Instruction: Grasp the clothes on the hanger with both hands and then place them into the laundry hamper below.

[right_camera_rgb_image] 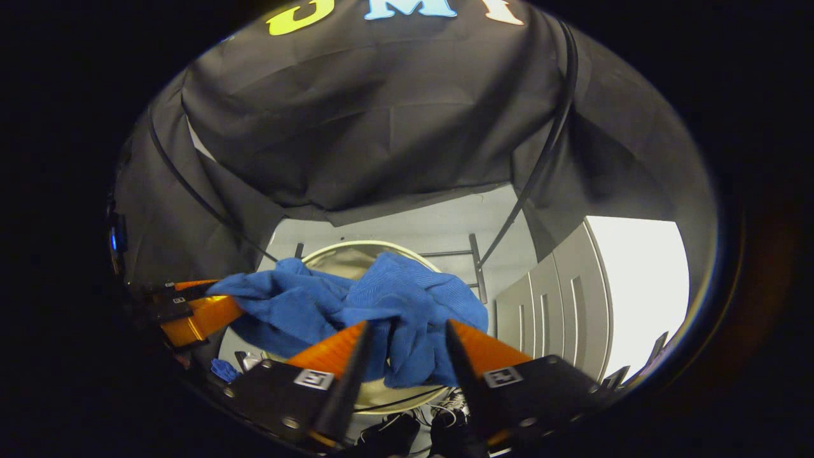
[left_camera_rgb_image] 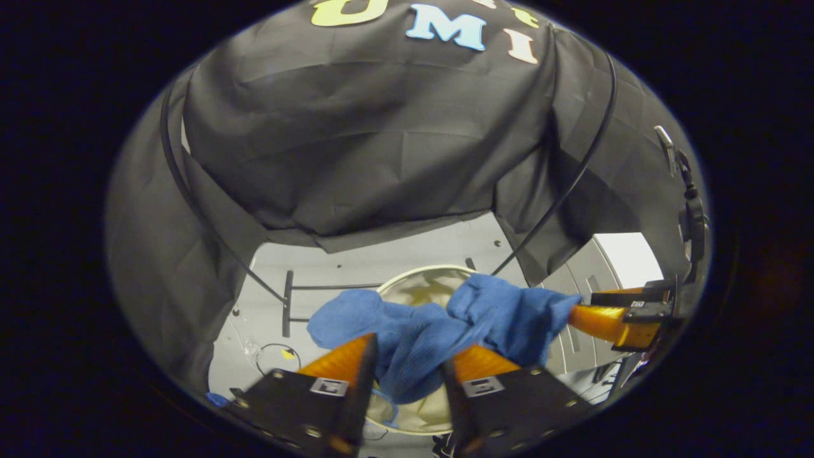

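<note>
Left gripper view: both grippers, left and right, clamp the cloth above the hamper. We lower together, centred over its rim, then let go.

Blue cloth covered most of hamper mouth; hamper interior mostly hidden. Cloth hid left gripper fingertips. Floor clutter near hamper too small to identify.

We list a blue garment of soft, matt, finely ribbed cloth, bunched in folds. Under it we note a round hamper with a pale rim and a smooth lining of dull sheen. We record the pale floor as smooth and matt.
</note>
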Demonstrator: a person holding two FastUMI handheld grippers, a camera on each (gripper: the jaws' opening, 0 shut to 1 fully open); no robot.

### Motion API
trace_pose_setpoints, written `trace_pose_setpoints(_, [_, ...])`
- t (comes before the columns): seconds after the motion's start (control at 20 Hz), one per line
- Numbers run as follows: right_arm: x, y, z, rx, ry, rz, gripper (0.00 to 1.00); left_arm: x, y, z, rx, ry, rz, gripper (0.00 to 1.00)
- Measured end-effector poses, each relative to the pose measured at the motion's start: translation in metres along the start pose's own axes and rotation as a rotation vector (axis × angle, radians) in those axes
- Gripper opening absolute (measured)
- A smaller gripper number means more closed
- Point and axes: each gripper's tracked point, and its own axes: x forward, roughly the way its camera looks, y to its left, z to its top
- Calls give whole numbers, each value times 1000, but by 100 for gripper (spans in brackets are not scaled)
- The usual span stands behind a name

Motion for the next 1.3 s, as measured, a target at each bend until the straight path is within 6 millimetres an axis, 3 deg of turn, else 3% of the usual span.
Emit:
trace_pose_setpoints(0.1, [-11, -4, -2, -5, -1, -14, 97, -8, 7, -7, -3, 11, 22, 80])
trace_pose_setpoints(0.15, [-17, -6, -3, 1, -6, -19, 98, -17, 12, -7, 0, 10, 36, 96])
trace_pose_setpoints(0.35, [-52, -18, 9, 35, -46, -45, 97, -55, 16, -4, 3, -14, 66, 96])
trace_pose_setpoints(0.55, [-102, -40, 43, 30, -151, -96, 98, -99, 13, 23, 17, -74, 85, 96])
trace_pose_setpoints(1.0, [-213, -83, 116, 28, -428, -160, 97, -211, -16, 124, 41, -335, 147, 95])
trace_pose_setpoints(1.3, [-290, -113, 163, -33, -644, -133, 97, -315, -63, 199, 37, -561, 250, 94])
